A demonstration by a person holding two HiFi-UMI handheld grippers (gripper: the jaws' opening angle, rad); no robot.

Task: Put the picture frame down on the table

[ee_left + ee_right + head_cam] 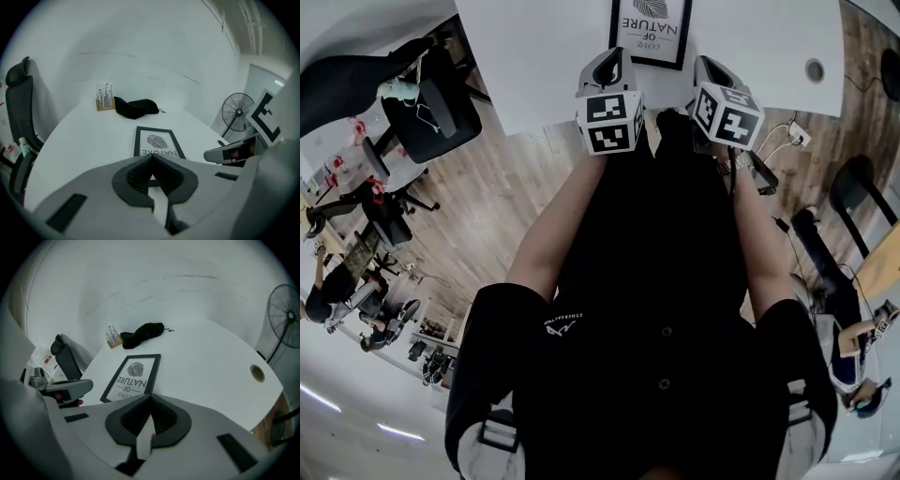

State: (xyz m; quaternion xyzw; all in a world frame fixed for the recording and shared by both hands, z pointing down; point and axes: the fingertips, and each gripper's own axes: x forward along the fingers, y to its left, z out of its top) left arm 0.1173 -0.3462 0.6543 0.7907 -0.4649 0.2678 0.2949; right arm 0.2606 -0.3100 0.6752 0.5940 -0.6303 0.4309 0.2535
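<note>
Lying flat on the white table [534, 56], the black picture frame [651, 28] sits just ahead of both grippers, touched by neither. The left gripper [151, 158] and right gripper [150, 398] hover side by side at the table's near edge, each with jaws pressed together on nothing.

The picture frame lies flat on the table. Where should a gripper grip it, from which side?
Grip the picture frame by the rim at its near short edge, coming low from the person's side. It lies flat, face up on the table, so only the thin rim offers a pinch, and that edge is nearest. One jaw would probably have to wedge underneath.
</note>
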